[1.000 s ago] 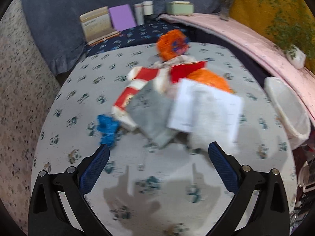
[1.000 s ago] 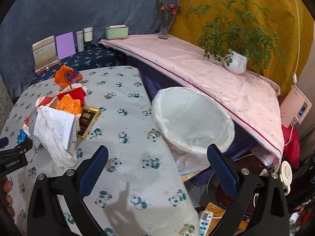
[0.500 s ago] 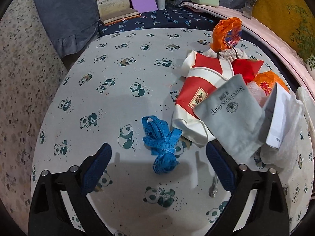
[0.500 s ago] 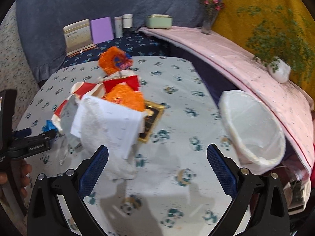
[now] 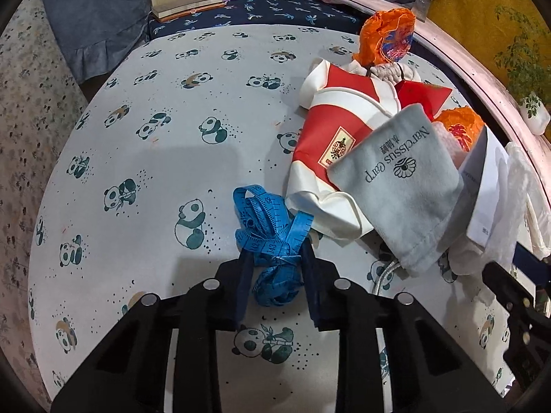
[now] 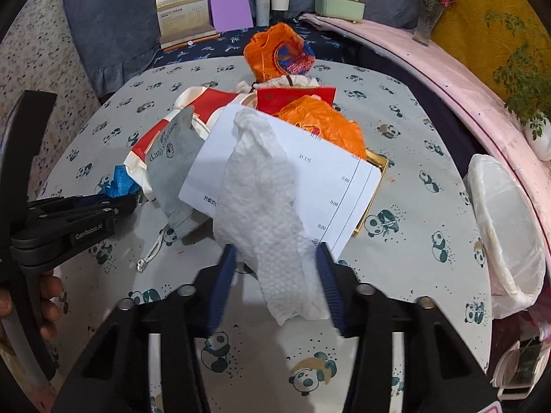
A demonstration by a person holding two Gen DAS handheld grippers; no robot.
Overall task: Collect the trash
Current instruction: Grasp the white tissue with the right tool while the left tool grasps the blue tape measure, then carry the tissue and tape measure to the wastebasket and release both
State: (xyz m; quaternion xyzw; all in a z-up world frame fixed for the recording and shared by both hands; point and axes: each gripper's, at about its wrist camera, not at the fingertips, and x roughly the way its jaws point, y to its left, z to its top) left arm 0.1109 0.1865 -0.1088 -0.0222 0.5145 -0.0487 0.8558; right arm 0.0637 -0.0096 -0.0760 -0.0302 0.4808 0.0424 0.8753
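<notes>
Left gripper (image 5: pixel 275 268): low centre of the left wrist view, fingers drawn narrow around a bundled blue measuring tape (image 5: pixel 272 237), both pads against the lower knot of the bundle. The tape lies on the counter (image 5: pixel 165 158), which is covered with a panda-print cloth, just left of the trash pile.

Right gripper (image 6: pixel 275 268): low centre of the right wrist view, fingers narrow on either side of a white paper towel (image 6: pixel 265 206); whether the pads press it cannot be told. The towel drapes down from a printed white sheet (image 6: pixel 330 186) toward the camera.

Trash pile, centre of the right wrist view: grey Narcissus Carp pouch (image 6: pixel 174 158), red-and-white bag (image 6: pixel 206 103), red card (image 6: pixel 292 98), orange plastic bags (image 6: pixel 323 124), a second orange wrapper (image 6: pixel 279 55) behind them, and the gold edge of a box (image 6: pixel 377 168) under the sheet.

Lined white bin (image 6: pixel 506 223): right edge of the right wrist view, beside the counter.

Back of frame, upper left: open book (image 6: pixel 182 13), purple card (image 6: pixel 230 8).
</notes>
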